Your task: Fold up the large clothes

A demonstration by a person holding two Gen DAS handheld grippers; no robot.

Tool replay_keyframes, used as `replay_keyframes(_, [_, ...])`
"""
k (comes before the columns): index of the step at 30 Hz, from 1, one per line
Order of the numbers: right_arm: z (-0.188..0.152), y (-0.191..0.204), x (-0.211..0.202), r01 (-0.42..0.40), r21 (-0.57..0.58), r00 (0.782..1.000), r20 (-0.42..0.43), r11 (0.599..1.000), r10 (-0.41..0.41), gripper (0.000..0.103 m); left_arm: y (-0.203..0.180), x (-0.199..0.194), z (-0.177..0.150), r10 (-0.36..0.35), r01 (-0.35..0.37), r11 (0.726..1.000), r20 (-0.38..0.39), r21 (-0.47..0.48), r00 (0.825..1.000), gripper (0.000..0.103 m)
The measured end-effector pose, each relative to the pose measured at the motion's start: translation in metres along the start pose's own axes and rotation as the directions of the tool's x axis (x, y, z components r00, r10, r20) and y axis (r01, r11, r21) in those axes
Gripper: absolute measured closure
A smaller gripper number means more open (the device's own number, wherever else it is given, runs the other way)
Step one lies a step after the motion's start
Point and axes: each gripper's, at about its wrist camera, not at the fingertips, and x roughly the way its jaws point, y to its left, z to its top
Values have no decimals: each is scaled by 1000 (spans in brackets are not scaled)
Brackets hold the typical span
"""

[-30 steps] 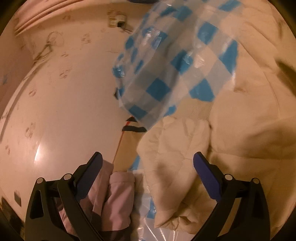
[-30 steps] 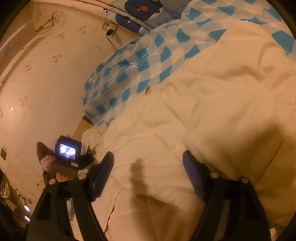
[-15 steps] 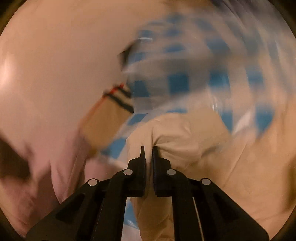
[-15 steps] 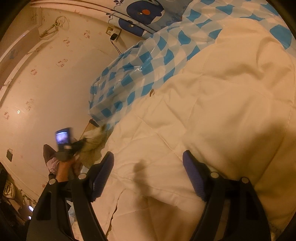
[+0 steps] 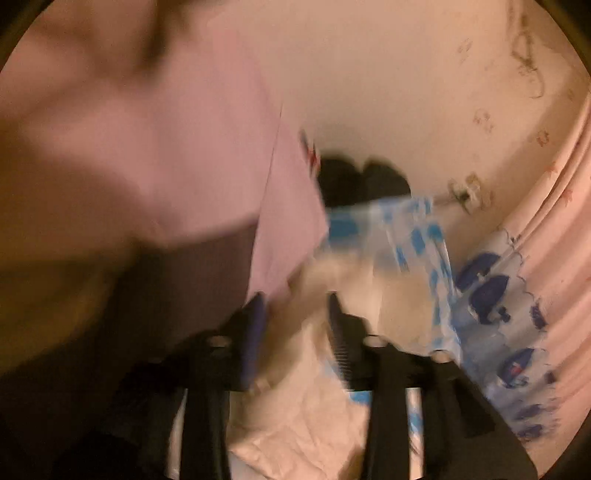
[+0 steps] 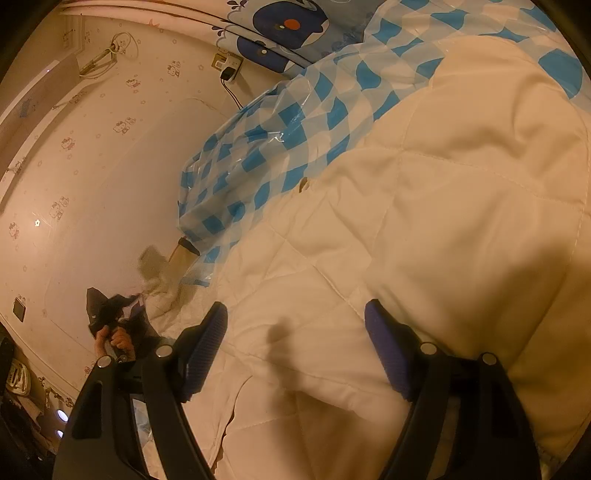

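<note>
Left gripper (image 5: 295,306), blurred, fingers apart, seemingly no longer pinching the cream quilted garment (image 6: 424,221); right gripper (image 6: 295,347) hovers spread above it, ready to grasp.

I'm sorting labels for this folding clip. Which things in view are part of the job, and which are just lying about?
Part of the job:
- cream quilt
- left gripper, blurred, partly apart with cream cloth between its fingers
- right gripper, open above the quilt

Just lying about:
- blue checked plastic sheet
- wall charger
- whale-print fabric
- pink curtain
</note>
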Motion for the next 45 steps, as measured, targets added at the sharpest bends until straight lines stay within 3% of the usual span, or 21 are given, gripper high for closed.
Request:
replay_keyframes(3, [0,0,0,-3,2,1000,1,1000,3,29,-32,-35,-13,43,-65,981,122,183,992,31])
replay_keyframes(5, [1,0,-1,-5,3,1000,1,1000,5,29,-69,-44,-40,79,-152,875,173,460,982,30])
replay_keyframes(7, [1,0,-1,-8,4,1000,2,1000,8,29,-103,-44,-94,94,-271,628,274,730,957,23])
replay_keyframes(9, [1,0,-1,-11,5,1000,3,1000,11,29,-126,-29,-166,89,-355,296,344,887,935,16])
replay_keyframes(10, [1,0,-1,-11,5,1000,3,1000,11,29,-134,-20,-190,75,-371,194,363,908,929,16])
replay_keyframes(13, [1,0,-1,-14,7,1000,5,1000,14,29,-149,46,-253,165,-337,-98,349,936,922,15])
replay_keyframes(14, [1,-1,-1,-17,8,1000,5,1000,17,29,-150,56,-262,169,-364,-161,389,918,906,15])
replay_keyframes(15, [1,-1,-2,-20,10,1000,6,1000,20,29,-146,86,-274,178,-421,-285,479,861,860,15])
replay_keyframes(17, [1,-2,-2,-28,12,1000,7,1000,28,29,-137,123,-275,283,-380,-354,485,855,828,15])
replay_keyframes(20, [2,-4,-3,-48,19,999,11,999,48,29,-132,158,-257,399,-346,-329,461,879,792,15])
replay_keyframes(22, [2,-5,-4,-56,22,998,14,998,56,29,-141,163,-242,426,-335,-268,423,903,800,57])
replay_keyframes(23, [2,-5,-4,-57,22,998,14,998,56,29,-146,162,-231,450,-345,-198,397,918,800,84])
replay_keyframes(25, [2,-5,-4,-57,22,998,14,998,56,29,-152,140,-172,470,-306,218,175,927,865,96])
replay_keyframes(26, [1,-5,-4,-57,23,998,15,998,57,29,-149,132,-154,455,-288,339,112,896,884,97])
replay_keyframes(27, [1,-5,-3,-57,23,998,14,998,56,29,-140,116,-121,392,-244,550,11,799,920,98])
replay_keyframes(28, [1,-5,-3,-56,22,998,14,998,55,29,-132,104,-99,316,-194,675,-42,712,948,98])
replay_keyframes(30, [1,-5,-3,-56,22,998,14,998,55,29,-106,62,-62,88,-36,856,-77,516,993,98])
replay_keyframes(32, [1,-5,-3,-55,22,998,14,998,55,29,-87,37,-37,-67,87,921,-65,379,996,98])
replay_keyframes(35, [2,-5,-3,-54,22,998,13,998,53,29,-56,18,-16,-215,223,957,-66,186,974,98])
replay_keyframes(42, [2,-5,-3,-53,21,999,13,998,53,29,-35,18,-21,-243,245,967,-32,72,969,98])
replay_keyframes(45, [1,-5,-3,-52,21,999,13,998,52,29,-25,13,-29,-314,313,949,-17,-46,949,98])
